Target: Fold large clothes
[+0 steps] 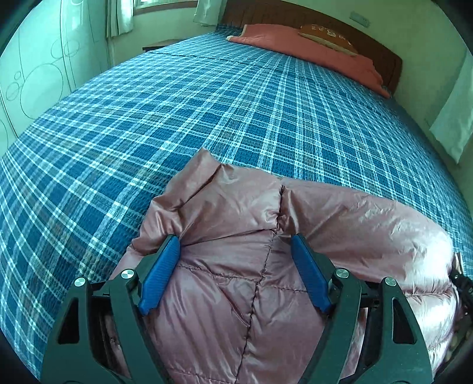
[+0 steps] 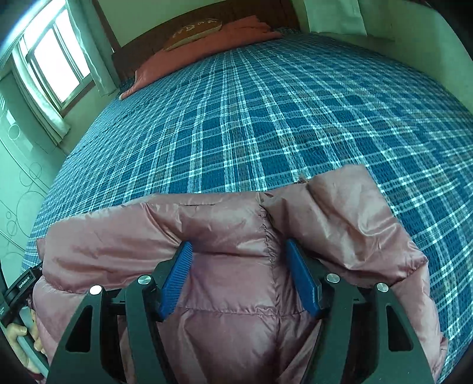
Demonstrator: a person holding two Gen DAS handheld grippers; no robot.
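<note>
A puffy pink quilted down jacket lies bunched at the near edge of a bed with a blue plaid cover. My left gripper has its blue pads spread wide, one on each side of a thick fold of the jacket; whether they press it I cannot tell. In the right wrist view the same jacket fills the foreground. My right gripper stands the same way, its jaws wide around a padded bulge by a seam. The left gripper's body and a hand show at that view's left edge.
A red folded blanket with a brown pillow lies at the wooden headboard. A wardrobe with circle patterns stands left of the bed. A window with pale curtains is on the far wall.
</note>
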